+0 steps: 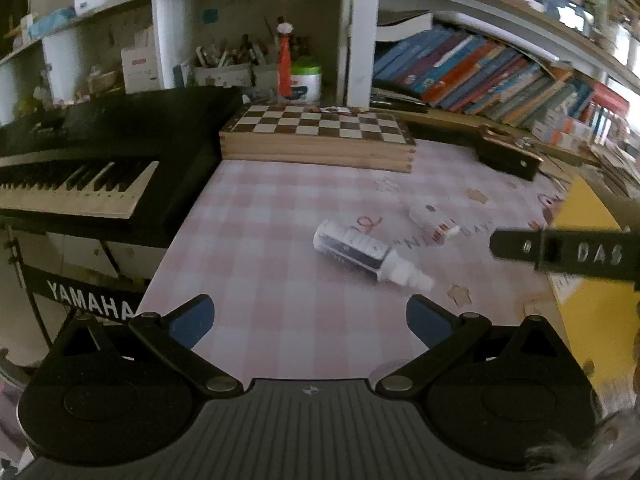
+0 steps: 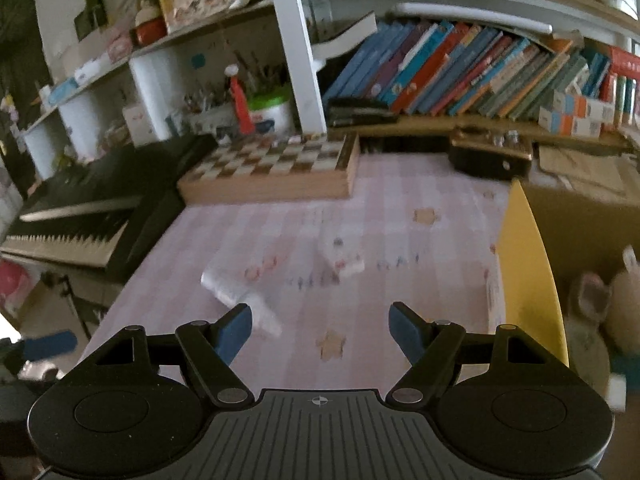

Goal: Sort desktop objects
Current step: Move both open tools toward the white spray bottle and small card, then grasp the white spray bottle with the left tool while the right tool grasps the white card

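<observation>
**Two small things on the checked cloth, both grippers wide and empty**

We're over a desk laid with a pink-and-white checked cloth (image 1: 260,248), smooth and flat, with shelves of leaning books (image 1: 480,68) behind it. We count two objects ahead of us: one white spray bottle (image 1: 362,250), a cylinder with a dark label, lying on its side just beyond and to the right of the left gripper (image 1: 310,322); and one small white box (image 1: 432,218), further on past the bottle. In the blurred right wrist view, the bottle lies just ahead of the left finger of the right gripper (image 2: 320,330). Both grippers stand wide apart, blue pads showing, nothing between them. Beyond sits one wooden chessboard box (image 1: 320,136); to the left, one black keyboard (image 1: 80,176).
</observation>
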Demonstrator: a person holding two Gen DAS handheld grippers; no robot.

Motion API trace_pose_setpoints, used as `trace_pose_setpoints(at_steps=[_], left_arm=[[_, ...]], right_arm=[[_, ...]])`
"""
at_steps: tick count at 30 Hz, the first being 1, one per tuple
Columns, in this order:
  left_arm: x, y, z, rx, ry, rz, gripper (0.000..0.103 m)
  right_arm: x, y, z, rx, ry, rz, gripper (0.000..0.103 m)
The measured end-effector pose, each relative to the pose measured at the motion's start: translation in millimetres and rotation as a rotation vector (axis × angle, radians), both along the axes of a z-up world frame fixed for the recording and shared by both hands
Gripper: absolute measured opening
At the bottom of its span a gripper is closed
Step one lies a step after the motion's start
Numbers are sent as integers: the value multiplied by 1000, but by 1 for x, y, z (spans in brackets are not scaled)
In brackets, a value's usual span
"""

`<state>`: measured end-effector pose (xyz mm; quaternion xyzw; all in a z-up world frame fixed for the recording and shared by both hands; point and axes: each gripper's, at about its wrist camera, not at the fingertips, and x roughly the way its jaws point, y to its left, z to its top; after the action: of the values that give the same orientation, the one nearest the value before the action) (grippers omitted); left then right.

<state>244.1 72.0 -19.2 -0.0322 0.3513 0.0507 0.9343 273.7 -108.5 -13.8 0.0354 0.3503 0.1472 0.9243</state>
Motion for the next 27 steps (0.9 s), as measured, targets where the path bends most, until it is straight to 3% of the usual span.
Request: trace_pose_setpoints(at_steps=[5,9,17,21,24,26,27], left_arm=[[35,1,-8,-46,15,45,103],[64,-2,-19,-68,48,79,103],[106,-13,-42,-62,109,107,103],[119,-18,-47,-47,112,113,102],[123,-21,-52,-48,128,91,100],[125,-21,-55,-71,138,78,92],[127,-21,-56,-87,146,67,85]], right_arm=[[46,16,13,-55,-27,22,77],[89,33,10,-113,23,68,77],[147,63,-32,-229,182,165,77],[162,65,-57,-229,268,187,77],[165,64,-67,-231,289,195,77],[164,65,-67,-236,273,209,75],[163,65,-67,-241,264,210,66]])
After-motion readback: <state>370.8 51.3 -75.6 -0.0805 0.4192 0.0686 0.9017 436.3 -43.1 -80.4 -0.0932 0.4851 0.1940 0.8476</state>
